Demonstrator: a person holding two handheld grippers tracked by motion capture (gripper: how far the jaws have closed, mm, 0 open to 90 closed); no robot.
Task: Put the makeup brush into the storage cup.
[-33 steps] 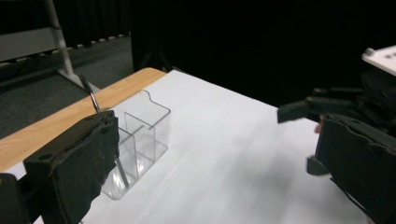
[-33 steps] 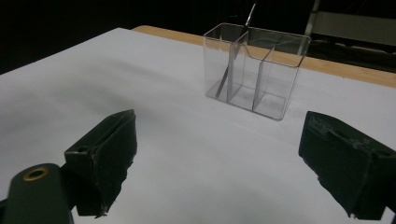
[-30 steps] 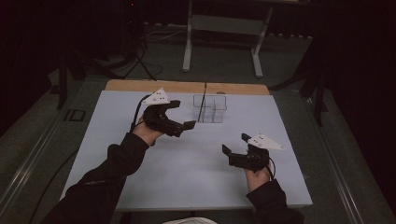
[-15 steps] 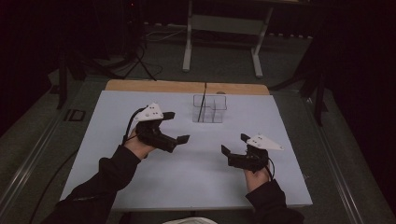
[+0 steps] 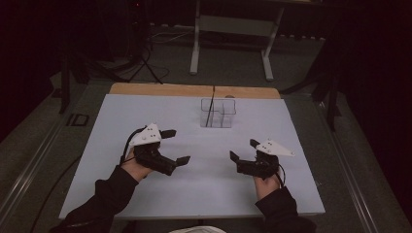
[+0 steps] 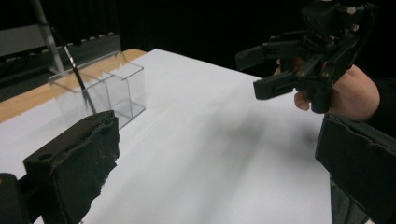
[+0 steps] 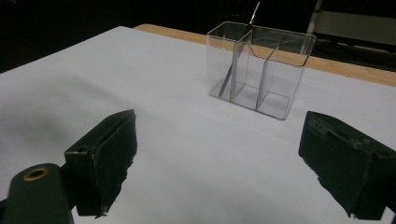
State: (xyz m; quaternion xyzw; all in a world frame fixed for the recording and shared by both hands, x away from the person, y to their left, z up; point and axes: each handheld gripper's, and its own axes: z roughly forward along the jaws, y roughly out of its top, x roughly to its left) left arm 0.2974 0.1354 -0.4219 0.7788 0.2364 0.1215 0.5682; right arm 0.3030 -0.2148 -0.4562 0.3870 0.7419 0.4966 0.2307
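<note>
High view | white table | wooden far edge | dark room

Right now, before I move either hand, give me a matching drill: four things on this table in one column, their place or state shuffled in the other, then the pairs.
Things:
1. left gripper
2. right gripper
3. clear organiser
4. thin dark rod

Places or states:
A. leans in the organiser's left compartment
B. stands near the table's far edge, by the wooden strip
C. open, empty, over the table's near right
D. open, empty, over the table's near left

Pairs: 1-D, 2-C, 3-B, 4-A
</note>
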